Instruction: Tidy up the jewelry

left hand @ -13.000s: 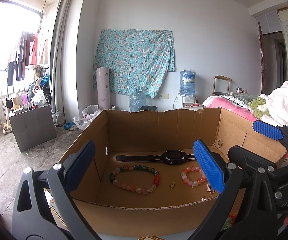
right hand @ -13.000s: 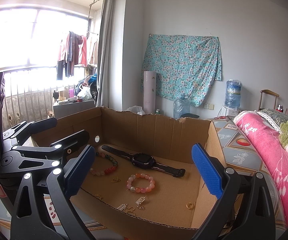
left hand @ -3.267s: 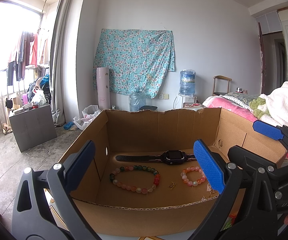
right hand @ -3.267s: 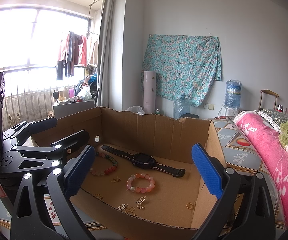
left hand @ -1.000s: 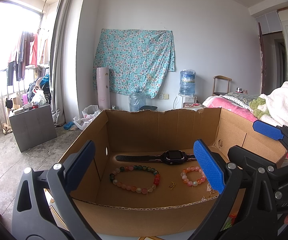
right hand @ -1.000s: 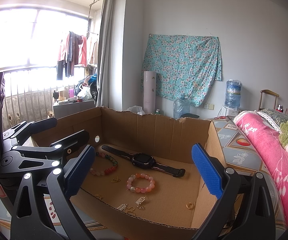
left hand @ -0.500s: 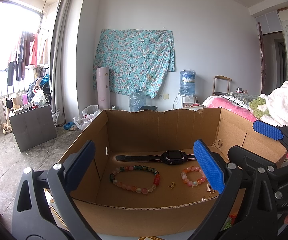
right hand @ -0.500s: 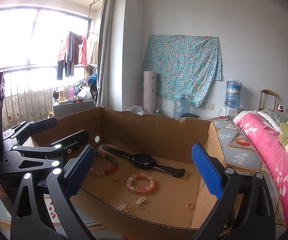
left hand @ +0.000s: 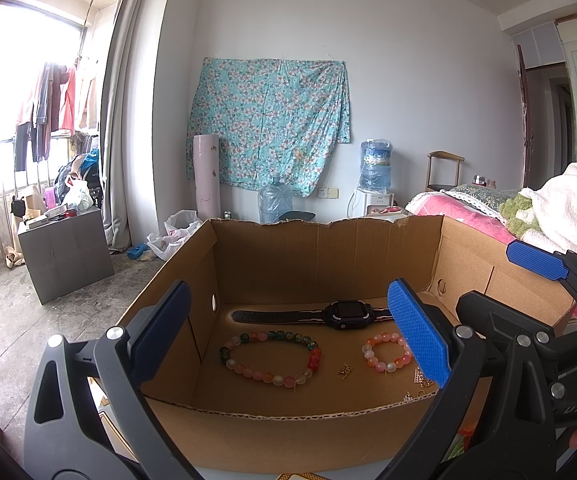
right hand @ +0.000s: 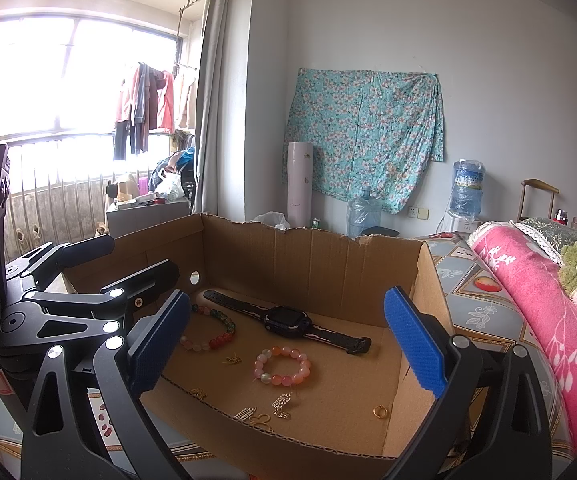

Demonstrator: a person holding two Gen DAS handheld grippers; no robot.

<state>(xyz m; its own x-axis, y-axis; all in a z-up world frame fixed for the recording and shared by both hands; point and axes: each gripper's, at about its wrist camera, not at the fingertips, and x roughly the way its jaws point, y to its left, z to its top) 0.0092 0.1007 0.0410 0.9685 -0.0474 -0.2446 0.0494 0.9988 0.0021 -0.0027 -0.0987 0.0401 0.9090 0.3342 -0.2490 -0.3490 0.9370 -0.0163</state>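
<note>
An open cardboard box (left hand: 328, 248) (right hand: 428, 280) holds jewelry on its floor. A black watch (left hand: 344, 314) (right hand: 286, 320) lies at the back. In front lie a large multicolour bead bracelet (left hand: 270, 356) (right hand: 212, 330) and a small pink bead bracelet (left hand: 384, 354) (right hand: 282, 366). Small gold charms (left hand: 344, 370) (right hand: 282, 404) and a gold ring (right hand: 379, 412) sit near the front wall. My left gripper (left hand: 288, 332) and my right gripper (right hand: 288, 340) hover open before the box's near wall, holding nothing. The right gripper's blue pad (left hand: 536, 260) shows in the left wrist view.
A pink blanket (right hand: 528, 304) and white towel (left hand: 568, 208) lie on the bed to the right. A grey cabinet (left hand: 64, 252) stands at left on the concrete floor. Water bottles (left hand: 274, 204) and a pink roll (left hand: 206, 176) stand by the far wall.
</note>
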